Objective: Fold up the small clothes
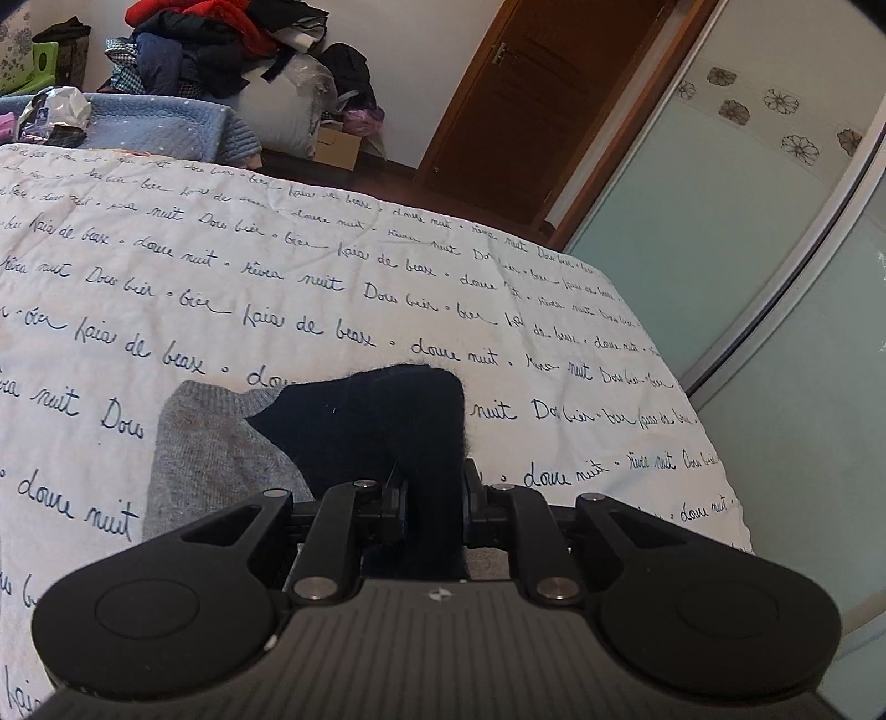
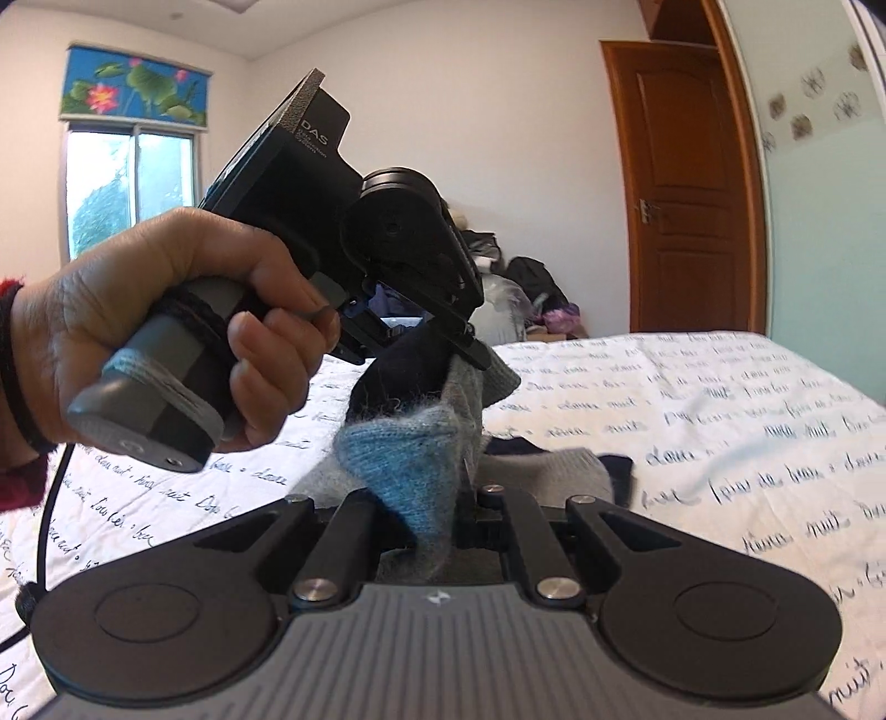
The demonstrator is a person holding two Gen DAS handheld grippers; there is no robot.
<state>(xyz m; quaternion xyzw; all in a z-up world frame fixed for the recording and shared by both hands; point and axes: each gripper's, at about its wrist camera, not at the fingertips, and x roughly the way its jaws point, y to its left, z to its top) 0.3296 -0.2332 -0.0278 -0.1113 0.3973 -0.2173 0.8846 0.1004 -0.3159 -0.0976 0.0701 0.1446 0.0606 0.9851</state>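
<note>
A small knit sock, grey with a dark navy end and a light blue end, is held up over the bed. My left gripper [image 1: 434, 487] is shut on the sock's navy end [image 1: 387, 421]; the grey part [image 1: 221, 454] hangs to the left. In the right wrist view my right gripper [image 2: 437, 509] is shut on the sock's light blue end [image 2: 410, 471]. The left gripper [image 2: 421, 343], held in a hand, pinches the navy end [image 2: 398, 365] just above and beyond it. A second grey and navy sock [image 2: 559, 471] lies on the bed behind.
The bed has a white quilt with script writing [image 1: 332, 288]. A pile of clothes [image 1: 210, 50] sits beyond the bed's far end. A wooden door [image 2: 686, 188] and a glass wardrobe panel [image 1: 720, 221] stand to the right. A window [image 2: 127, 188] is at the left.
</note>
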